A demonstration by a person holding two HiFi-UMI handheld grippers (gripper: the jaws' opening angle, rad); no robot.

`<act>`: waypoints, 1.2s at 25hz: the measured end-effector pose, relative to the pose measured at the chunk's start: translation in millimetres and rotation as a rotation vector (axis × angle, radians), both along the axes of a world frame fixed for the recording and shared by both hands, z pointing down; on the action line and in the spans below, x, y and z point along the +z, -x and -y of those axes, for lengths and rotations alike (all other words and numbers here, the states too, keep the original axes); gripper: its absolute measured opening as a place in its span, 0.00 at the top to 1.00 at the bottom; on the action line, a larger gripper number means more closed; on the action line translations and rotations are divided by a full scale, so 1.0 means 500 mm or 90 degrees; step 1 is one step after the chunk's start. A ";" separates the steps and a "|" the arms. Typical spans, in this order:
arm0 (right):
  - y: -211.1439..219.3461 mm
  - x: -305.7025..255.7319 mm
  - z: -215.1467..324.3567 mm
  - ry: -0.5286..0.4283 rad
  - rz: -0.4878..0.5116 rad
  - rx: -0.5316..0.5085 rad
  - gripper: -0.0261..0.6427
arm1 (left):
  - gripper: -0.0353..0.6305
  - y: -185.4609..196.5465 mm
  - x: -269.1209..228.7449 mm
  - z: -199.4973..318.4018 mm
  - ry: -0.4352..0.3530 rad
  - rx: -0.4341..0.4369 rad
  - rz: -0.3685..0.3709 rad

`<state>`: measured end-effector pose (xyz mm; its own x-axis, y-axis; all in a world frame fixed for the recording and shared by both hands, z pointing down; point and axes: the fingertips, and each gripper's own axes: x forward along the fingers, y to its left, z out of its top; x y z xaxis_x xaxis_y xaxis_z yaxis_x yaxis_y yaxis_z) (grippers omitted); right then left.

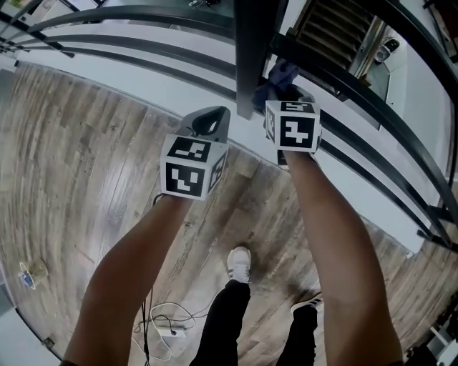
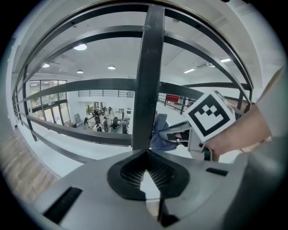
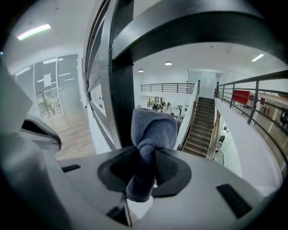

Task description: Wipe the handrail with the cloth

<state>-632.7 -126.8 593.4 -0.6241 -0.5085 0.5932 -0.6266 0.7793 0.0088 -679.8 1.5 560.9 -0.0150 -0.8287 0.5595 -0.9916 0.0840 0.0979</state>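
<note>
A blue-grey cloth (image 3: 150,134) is bunched between the jaws of my right gripper (image 3: 146,157), which is shut on it. The cloth (image 1: 279,77) is right beside the dark upright post (image 1: 254,50) of the railing; whether it touches the post I cannot tell. The thick top handrail (image 3: 202,27) curves overhead in the right gripper view. My left gripper (image 1: 209,118) hangs just left of the post, a little nearer to me, shut with nothing in it. In the left gripper view the post (image 2: 148,81) stands straight ahead, with the cloth (image 2: 158,134) and right gripper (image 2: 173,132) just behind it.
Dark horizontal rails (image 1: 143,21) run left from the post along a white ledge. Beyond the railing is a drop to a staircase (image 1: 336,28) and a lower floor. On the wooden floor (image 1: 86,157) lie a cable and power strip (image 1: 168,325), near the person's shoes (image 1: 240,261).
</note>
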 end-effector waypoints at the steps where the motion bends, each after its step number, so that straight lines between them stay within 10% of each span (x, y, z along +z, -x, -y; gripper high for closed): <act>1: -0.003 0.002 0.000 0.002 0.000 0.001 0.82 | 0.95 -0.007 0.005 -0.001 0.005 0.005 0.002; 14: -0.194 0.005 0.029 0.004 0.005 0.054 0.82 | 0.95 -0.189 0.025 0.049 -0.003 0.067 -0.005; 30: -0.631 0.005 0.090 0.029 -0.026 0.150 0.82 | 0.95 -0.546 -0.002 0.138 -0.012 0.145 -0.020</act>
